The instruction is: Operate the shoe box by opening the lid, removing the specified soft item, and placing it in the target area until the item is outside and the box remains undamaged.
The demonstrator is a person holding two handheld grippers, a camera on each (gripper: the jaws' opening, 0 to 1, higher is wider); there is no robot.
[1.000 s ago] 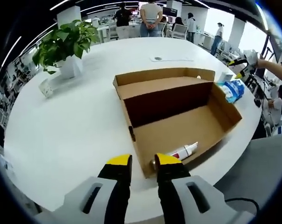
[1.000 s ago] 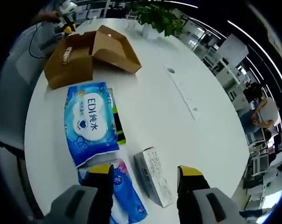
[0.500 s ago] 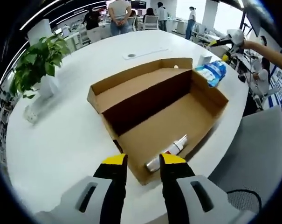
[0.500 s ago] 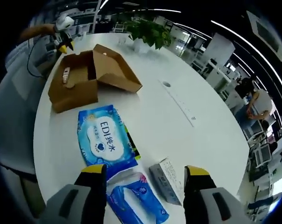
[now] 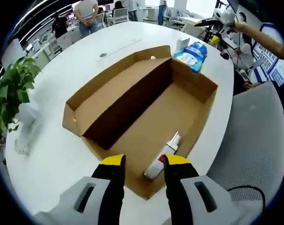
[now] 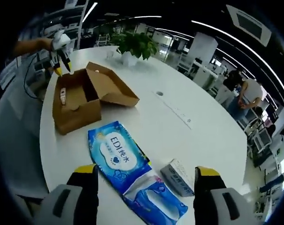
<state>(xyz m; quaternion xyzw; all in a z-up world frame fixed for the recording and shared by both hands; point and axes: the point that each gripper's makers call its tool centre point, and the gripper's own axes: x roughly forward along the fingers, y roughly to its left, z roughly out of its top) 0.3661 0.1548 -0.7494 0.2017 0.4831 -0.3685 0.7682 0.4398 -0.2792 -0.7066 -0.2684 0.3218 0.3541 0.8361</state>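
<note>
A round white bench point(image 6: 188, 126) carried a potted green plant point(image 6: 134, 44) at its far side and a small grey disc point(image 5: 103, 55) set into its top. Nearer the front lay a small grey carton point(image 6: 181, 176), printed with fine text and resting on its side. A grey chair point(image 5: 254, 140) stood against the bench's edge. Several people point(image 5: 87, 11) stood among desks in the office behind.

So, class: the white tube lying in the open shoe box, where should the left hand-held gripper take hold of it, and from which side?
Probably mid-body, from above. The white tube lies flat on the shoe box floor beside the near wall, so a sideways approach looks blocked. The left hand-held gripper hovers open over it; closing across its narrow width seems safest.
</note>
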